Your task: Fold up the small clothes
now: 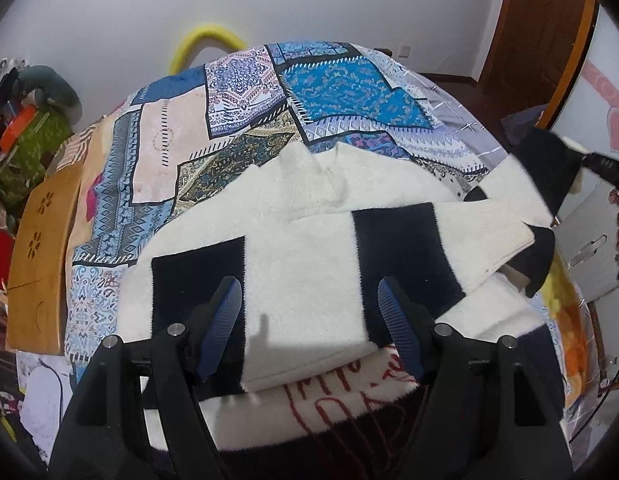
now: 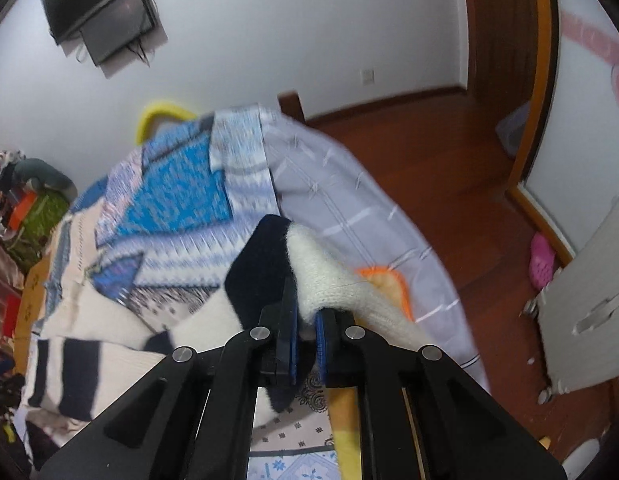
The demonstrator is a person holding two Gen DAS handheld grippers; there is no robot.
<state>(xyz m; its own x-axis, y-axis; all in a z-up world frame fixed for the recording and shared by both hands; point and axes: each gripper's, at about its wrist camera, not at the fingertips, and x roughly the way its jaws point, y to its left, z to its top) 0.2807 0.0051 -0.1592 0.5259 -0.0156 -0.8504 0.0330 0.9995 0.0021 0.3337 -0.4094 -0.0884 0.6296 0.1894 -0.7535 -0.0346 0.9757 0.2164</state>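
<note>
A fuzzy white sweater with navy blocks (image 1: 301, 236) lies on the patterned bedspread (image 1: 237, 100), one ribbed white sleeve (image 1: 489, 232) folded across its right side. My left gripper (image 1: 311, 304) is open just above the sweater's lower part, its blue pads (image 1: 221, 320) apart and holding nothing. My right gripper (image 2: 307, 320) is shut on the sweater's other sleeve (image 2: 329, 276), white with a navy cuff (image 2: 261, 264), and holds it lifted above the bed. The right gripper also shows at the right edge of the left wrist view (image 1: 605, 168). The sweater body (image 2: 109, 332) lies at lower left in the right wrist view.
A second knit with red lettering (image 1: 349, 392) lies under the sweater near me. A wooden board (image 1: 41, 248) and a clutter pile (image 1: 25, 136) are left of the bed. A wooden floor (image 2: 449, 168), white cabinet (image 2: 589, 300) and pink slipper (image 2: 543, 260) are right.
</note>
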